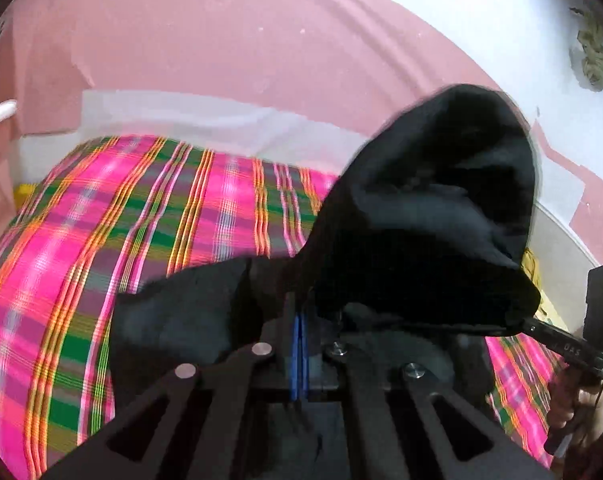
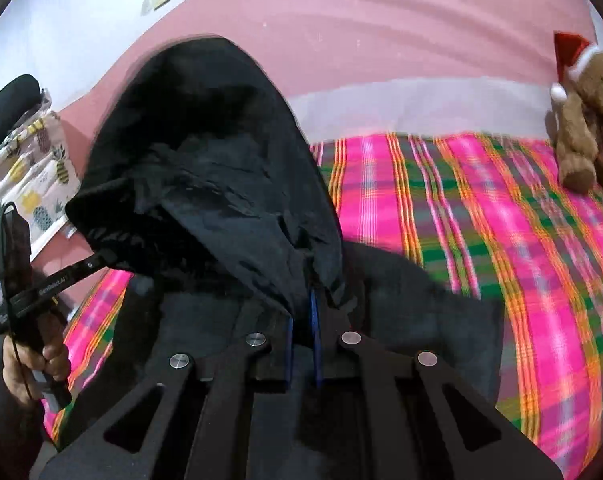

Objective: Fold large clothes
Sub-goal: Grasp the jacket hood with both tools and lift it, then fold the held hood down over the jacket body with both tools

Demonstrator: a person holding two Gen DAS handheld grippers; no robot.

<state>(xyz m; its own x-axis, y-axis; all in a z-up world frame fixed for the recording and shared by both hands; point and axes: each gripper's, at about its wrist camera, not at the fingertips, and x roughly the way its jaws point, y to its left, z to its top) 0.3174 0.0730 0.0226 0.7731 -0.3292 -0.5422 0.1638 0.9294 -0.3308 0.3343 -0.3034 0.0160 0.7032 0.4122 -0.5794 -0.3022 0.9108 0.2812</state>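
Between the blue pads of the left gripper (image 1: 300, 320) a fold of the black jacket (image 1: 421, 216) is being pinched, the jaws closed tight on the cloth, and the right gripper (image 2: 301, 312) is doing the same, its jaws closed on the jacket's edge just below the hood (image 2: 197, 128). From those two pinches the jacket is billowing upward: in the left wrist view the hood is bulging toward one o'clock, in the right wrist view toward eleven o'clock, while the rest of the dark cloth is draping down over both grippers and onto the plaid bedspread (image 1: 101, 240). The step appears to be a fold carried across the bed, and doing it well probably means keeping both pinches level with each other, holding the cloth between them lightly taut so the hood is not collapsing sideways, and laying the carried edge down squarely before letting go; uneven travel would likely skew the crease. Both grippers are pointing moderately downward toward the bed, side by side. At four o'clock in the left wrist view the person's right hand (image 1: 577, 412) is wrapping around its gripper's handle; at eight o'clock in the right wrist view the left hand (image 2: 33, 364) is doing likewise. Farther out, a teddy bear (image 2: 585, 120) is sitting at two o'clock against the pink wall (image 2: 381, 32).
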